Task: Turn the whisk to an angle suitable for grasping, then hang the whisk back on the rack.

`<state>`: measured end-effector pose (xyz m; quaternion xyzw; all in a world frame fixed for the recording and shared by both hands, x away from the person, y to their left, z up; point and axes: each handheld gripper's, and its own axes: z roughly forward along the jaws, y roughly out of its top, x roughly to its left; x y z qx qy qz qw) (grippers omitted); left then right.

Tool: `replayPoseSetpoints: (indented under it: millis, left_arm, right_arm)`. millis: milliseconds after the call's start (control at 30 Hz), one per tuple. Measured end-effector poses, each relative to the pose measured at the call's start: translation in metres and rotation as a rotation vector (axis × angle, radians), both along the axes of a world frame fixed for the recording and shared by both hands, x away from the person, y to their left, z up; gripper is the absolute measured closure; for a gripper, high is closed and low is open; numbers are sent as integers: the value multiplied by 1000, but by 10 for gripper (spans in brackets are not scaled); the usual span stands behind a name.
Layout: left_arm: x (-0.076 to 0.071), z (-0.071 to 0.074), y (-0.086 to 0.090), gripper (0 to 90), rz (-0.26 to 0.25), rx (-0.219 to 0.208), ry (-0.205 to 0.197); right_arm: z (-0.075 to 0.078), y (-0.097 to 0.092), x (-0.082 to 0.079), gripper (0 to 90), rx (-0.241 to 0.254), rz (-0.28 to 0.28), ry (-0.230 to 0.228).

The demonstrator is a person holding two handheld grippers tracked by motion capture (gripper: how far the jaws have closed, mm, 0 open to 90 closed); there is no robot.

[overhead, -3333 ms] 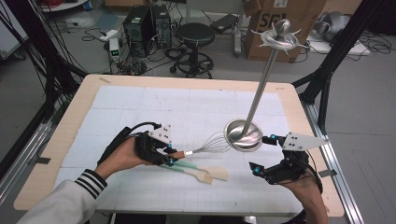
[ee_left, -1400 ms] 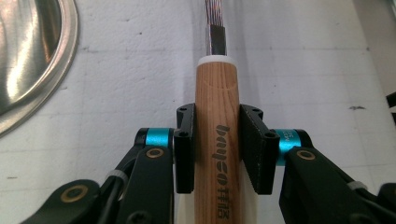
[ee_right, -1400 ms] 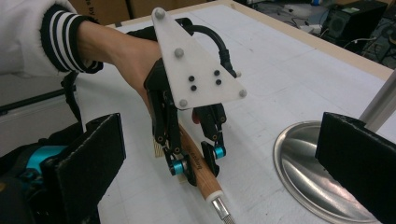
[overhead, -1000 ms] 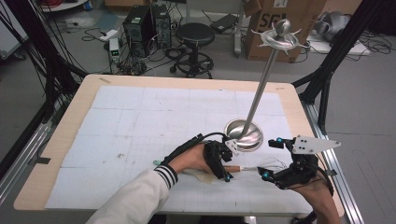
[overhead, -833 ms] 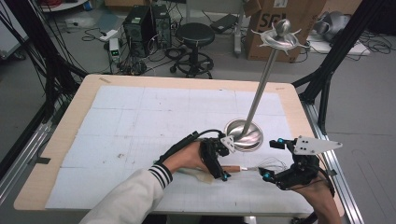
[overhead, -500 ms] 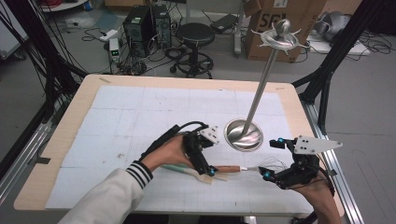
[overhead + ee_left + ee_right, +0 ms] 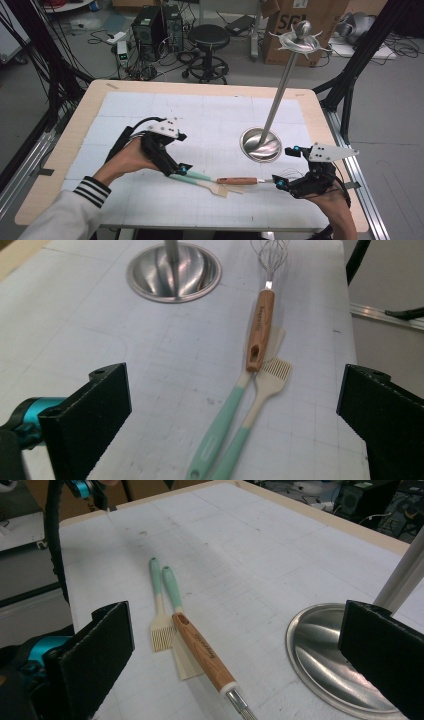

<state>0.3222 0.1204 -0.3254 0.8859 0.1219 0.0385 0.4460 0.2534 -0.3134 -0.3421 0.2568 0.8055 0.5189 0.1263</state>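
Observation:
A whisk with a wooden handle [image 7: 237, 181] lies on the white mat, its wires reaching between the wide open jaws of my right gripper [image 7: 285, 167]. The handle [image 7: 202, 652] rests across a mint-handled spatula [image 7: 172, 592]; a mint-handled brush [image 7: 159, 607] lies beside it. My left gripper [image 7: 182, 153] hovers to the left of these utensils. Its jaws have just been opening and now stand open with nothing between them. In the left gripper view [image 7: 233, 372] the whisk [image 7: 261, 330], spatula [image 7: 220, 425] and brush [image 7: 260, 395] lie ahead on the mat.
A tall metal stand rises from a round dished base [image 7: 261, 144] just beyond the whisk, with a hooked crown [image 7: 300, 41] at its top. The wooden table edge [image 7: 65, 150] frames the mat. A stool, boxes and cables stand on the floor behind.
My left gripper let go of the whisk's handle, opened, and drew back to the left and upward. The whisk stays on the mat. The right gripper has not moved.

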Motion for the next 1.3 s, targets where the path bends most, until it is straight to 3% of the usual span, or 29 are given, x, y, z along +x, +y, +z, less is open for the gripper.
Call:
replayPoseSetpoints:
  millis: [267, 533, 833, 1300]
  left_arm:
    - [-17, 7, 49, 16, 50, -47, -50]
    - [-24, -4, 90, 16, 119, -100, -45]
    - [-28, -15, 111, 17, 147, -117, -46]
    - [-37, -24, 137, 16, 186, -153, -82]
  right_arm:
    - [0, 6, 3, 0, -5, 1, -2]
    - [6, 7, 2, 1, 12, 2, -15]
    - [5, 3, 3, 0, 18, -8, -12]
    - [2, 3, 4, 1, 8, -10, -5]
